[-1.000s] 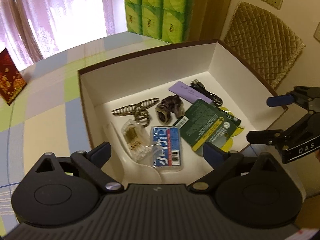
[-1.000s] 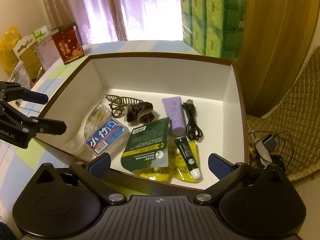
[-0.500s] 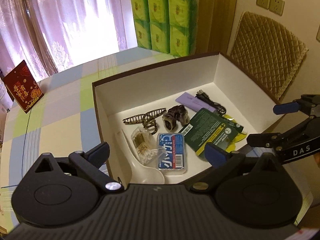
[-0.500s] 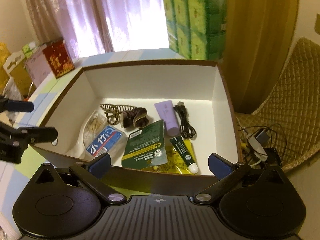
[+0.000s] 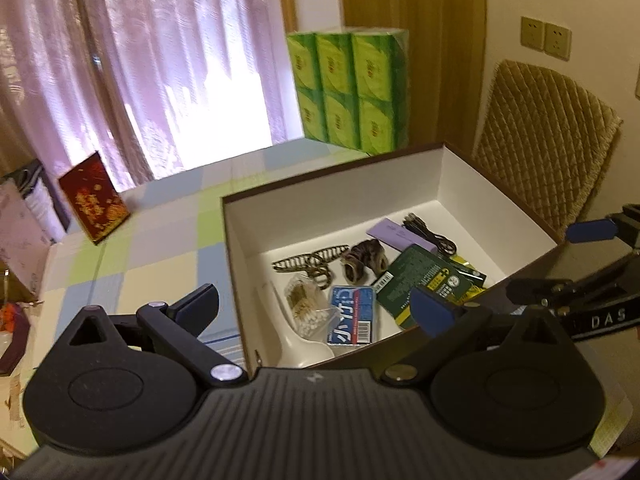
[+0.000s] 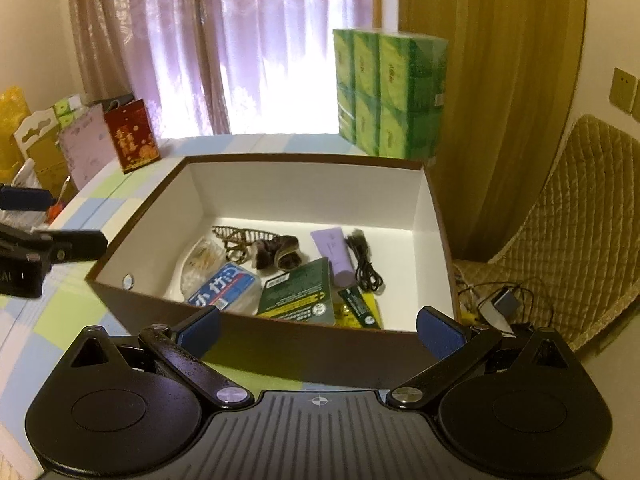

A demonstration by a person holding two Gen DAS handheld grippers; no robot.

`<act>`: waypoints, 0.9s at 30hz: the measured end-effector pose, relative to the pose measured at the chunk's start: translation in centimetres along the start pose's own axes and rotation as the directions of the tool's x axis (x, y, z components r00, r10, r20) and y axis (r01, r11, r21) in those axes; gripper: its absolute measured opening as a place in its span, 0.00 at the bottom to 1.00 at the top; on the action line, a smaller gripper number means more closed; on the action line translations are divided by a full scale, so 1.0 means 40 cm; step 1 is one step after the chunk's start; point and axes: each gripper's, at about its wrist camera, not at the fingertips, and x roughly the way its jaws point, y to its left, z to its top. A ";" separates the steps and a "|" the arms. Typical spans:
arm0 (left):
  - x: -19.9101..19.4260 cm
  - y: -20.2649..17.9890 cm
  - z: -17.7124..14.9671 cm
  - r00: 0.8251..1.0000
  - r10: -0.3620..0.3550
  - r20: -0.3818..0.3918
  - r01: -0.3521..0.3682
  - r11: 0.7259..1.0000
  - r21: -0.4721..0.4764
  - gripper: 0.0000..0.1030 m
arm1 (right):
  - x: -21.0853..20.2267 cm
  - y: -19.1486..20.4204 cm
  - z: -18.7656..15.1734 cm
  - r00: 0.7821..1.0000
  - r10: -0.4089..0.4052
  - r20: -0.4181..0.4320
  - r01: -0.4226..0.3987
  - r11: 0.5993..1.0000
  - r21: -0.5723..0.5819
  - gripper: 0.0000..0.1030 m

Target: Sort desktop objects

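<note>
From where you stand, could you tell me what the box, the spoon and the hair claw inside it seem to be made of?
Box: likely cardboard, with thin flat walls, matte white inside, brown outside.
Spoon: glossy white, probably ceramic or hard plastic; I cannot tell which.
Hair claw: looks like patterned brown plastic with a slight sheen, thin curved teeth.

Box point(image 6: 256, 320): brown outside, white inside. Bench point(image 5: 160, 236): checked cloth, pale blue, green, cream. Tube point(image 6: 334, 254): lilac. Cable point(image 6: 364, 264): black. Packet point(image 6: 298, 294): dark green, white print. Pack point(image 5: 354, 314): blue, white lettering, red strip. Hair clip point(image 5: 310, 260): brown, patterned. Spoon point(image 5: 296, 340): white. Tissue packs point(image 5: 352, 92): bright green. Curtain point(image 5: 172, 60): mauve, floral weave. Chair cover point(image 5: 540, 136): tan, diamond quilted. Card point(image 5: 94, 198): red, gold print. Fingers point(image 5: 434, 312): blue pads, black frame.
</note>
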 end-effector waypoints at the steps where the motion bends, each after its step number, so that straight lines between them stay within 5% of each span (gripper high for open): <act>1: -0.010 0.002 -0.001 1.000 0.005 0.000 -0.005 1.000 -0.011 0.97 | -0.004 0.004 -0.002 1.000 0.001 0.001 -0.001 1.000 -0.001 0.98; 27: -0.126 -0.073 -0.104 0.993 -0.011 -0.119 -0.001 0.995 -0.097 0.98 | -0.096 0.012 -0.091 0.999 0.018 -0.039 -0.016 0.998 0.058 0.98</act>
